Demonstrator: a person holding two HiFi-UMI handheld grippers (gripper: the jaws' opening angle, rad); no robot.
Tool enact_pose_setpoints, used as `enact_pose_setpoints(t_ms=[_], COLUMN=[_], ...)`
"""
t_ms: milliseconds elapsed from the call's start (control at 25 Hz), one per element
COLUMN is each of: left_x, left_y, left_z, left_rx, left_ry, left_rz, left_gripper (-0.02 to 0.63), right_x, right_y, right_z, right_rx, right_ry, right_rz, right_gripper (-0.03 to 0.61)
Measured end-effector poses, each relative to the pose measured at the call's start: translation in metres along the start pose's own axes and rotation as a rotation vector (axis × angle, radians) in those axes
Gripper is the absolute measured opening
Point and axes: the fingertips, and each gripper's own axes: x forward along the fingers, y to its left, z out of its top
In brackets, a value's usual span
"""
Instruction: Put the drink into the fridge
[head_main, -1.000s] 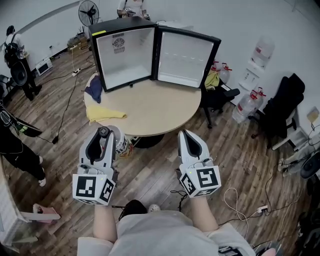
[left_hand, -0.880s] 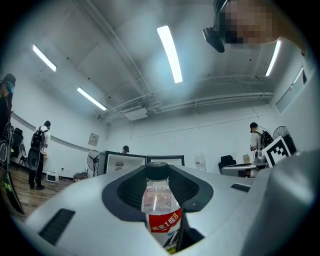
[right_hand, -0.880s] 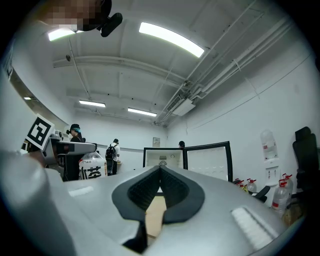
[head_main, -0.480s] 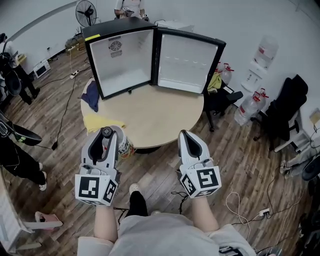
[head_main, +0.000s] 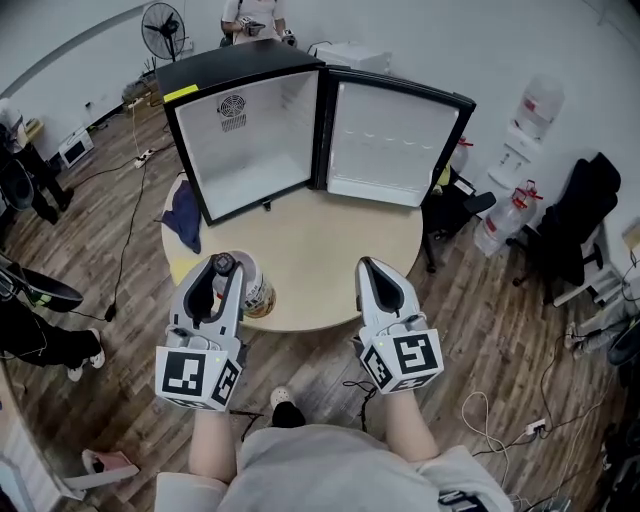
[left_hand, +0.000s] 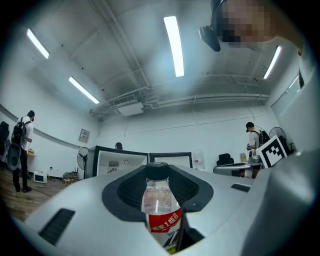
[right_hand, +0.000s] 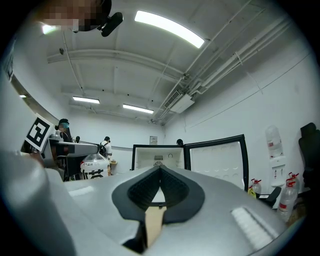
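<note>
The drink is a clear bottle (head_main: 252, 289) with a black cap and a red label (left_hand: 165, 220). My left gripper (head_main: 222, 264) is shut on it and holds it upright over the near left edge of the round table (head_main: 320, 250). In the left gripper view the bottle (left_hand: 159, 200) stands between the jaws. A black mini fridge (head_main: 245, 140) stands at the back of the table, empty inside, its door (head_main: 395, 140) swung wide to the right. My right gripper (head_main: 369, 266) is shut with nothing in it, near the table's front edge. In its own view the right gripper (right_hand: 160, 170) points at the fridge (right_hand: 158, 158).
A blue cloth (head_main: 186, 212) lies on the table's left side beside the fridge. Water jugs (head_main: 507, 215) and a dark chair (head_main: 575, 205) stand to the right. A fan (head_main: 160, 26) stands at the back left. Cables run over the wooden floor (head_main: 130, 230). A person (head_main: 35, 325) is at the left.
Both grippers and the held bottle have moved forward, from over the floor to the table's near edge. The fridge now looks closer and larger.
</note>
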Motion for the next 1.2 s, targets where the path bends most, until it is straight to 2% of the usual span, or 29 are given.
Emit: enact_pose_setpoints(t_ms=[640,1200], left_x=[0.074,0.123], left_y=[0.100,0.133], left_z=[-0.007,-0.029], left_rx=[-0.004,-0.046], left_ry=[-0.018,0.001], left_rz=[-0.081,-0.111], left_gripper=[0.141,0.141], right_x=[0.116,0.162], right_y=[0.019,0.002], right_z=[-0.006,-0.020], right_rx=[-0.029,-0.041], right_ry=[-0.036,-0.005], right_rz=[-0.058,-0.103], right_gripper=[0.011,0.011])
